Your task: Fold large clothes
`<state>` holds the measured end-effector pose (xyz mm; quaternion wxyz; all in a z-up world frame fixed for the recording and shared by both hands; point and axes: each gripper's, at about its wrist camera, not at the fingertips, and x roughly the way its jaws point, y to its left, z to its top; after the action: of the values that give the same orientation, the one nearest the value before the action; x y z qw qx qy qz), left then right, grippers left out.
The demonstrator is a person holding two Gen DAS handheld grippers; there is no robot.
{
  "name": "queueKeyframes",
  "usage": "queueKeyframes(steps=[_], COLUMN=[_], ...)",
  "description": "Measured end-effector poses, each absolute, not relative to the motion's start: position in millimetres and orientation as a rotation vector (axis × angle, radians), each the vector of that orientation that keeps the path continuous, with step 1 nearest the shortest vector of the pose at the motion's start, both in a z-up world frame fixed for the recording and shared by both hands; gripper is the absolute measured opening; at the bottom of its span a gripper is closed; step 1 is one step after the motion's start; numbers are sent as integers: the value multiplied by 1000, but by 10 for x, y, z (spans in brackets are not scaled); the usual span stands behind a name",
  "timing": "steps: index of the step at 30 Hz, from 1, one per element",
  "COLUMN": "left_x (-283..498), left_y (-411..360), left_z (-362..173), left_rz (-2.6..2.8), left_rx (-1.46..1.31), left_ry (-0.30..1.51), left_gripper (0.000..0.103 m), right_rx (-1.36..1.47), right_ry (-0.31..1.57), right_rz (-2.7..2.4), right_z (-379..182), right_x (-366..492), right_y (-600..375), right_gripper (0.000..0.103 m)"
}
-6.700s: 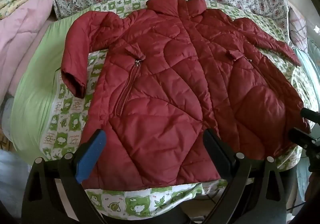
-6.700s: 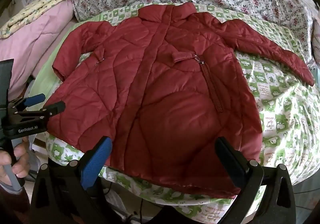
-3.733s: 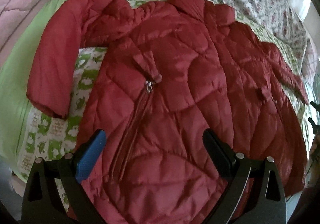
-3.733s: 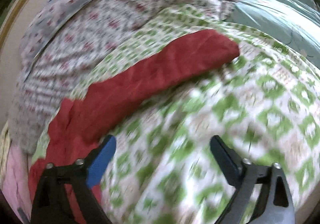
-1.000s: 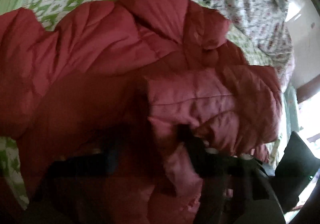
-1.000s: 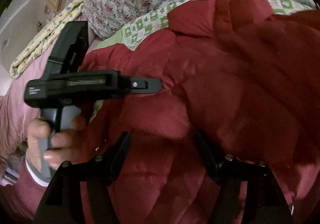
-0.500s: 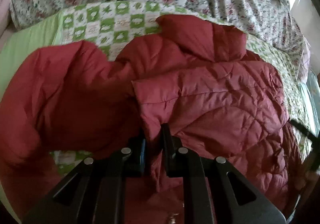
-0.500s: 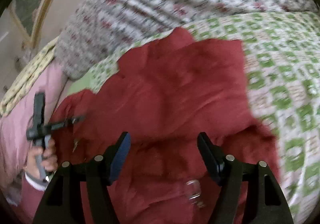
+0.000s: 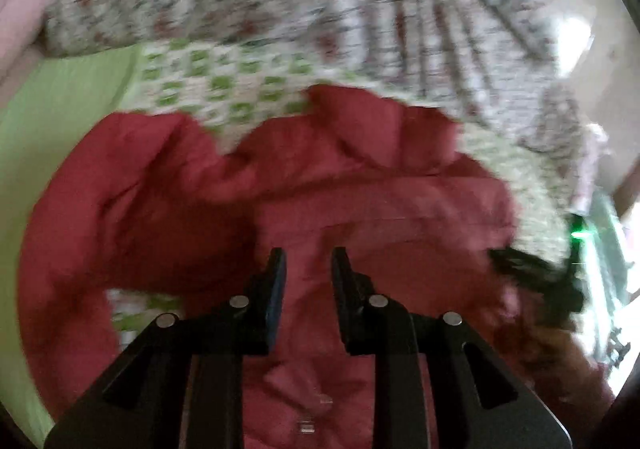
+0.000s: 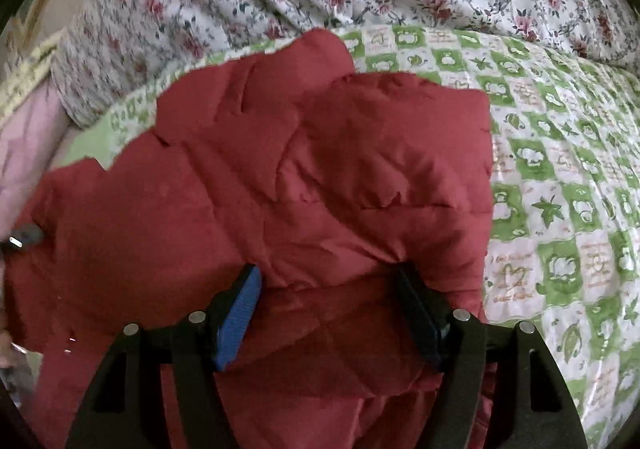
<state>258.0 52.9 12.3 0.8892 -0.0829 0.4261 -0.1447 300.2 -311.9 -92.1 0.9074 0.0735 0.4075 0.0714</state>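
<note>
With one side of the puffy quilted red jacket [image 10: 320, 177] doubled over on the green-checked quilt [image 10: 560, 169], both the left gripper [image 9: 307, 269] (narrowly parted) and right gripper [image 10: 332, 289] gape empty, so the other sleeve likely needs grasping next.

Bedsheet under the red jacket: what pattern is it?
Green-and-white checks with small pictures; clearest in the right wrist view.

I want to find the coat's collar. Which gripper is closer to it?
Probably left. The left gripper points up at the collar of the red coat; the right gripper hovers over the folded-in side.
</note>
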Motion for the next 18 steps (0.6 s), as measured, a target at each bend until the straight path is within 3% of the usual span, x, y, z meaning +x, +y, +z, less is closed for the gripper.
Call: queueKeyframes(steps=[3,9,13,18], left_x=[2662,2900,2853,2841], left_y=[236,4,78,33], left_z=[39,-613,-657,-664], left_rz=[-348,-272,-286,-274], left_rx=[-134,-28,-61,-31], left_ry=[917,1051,1046,1045], left_gripper=[20,20,20,20], right_rx=[113,137,118,19], right_ry=[844,826,761,872], right_rz=[136,145,175,124], right_z=[-957,-811,-642,-975], right_x=[2996,2886,2777,3017], right_y=[-3047,-3058,-2946,-2809], right_gripper=[78,78,78,77])
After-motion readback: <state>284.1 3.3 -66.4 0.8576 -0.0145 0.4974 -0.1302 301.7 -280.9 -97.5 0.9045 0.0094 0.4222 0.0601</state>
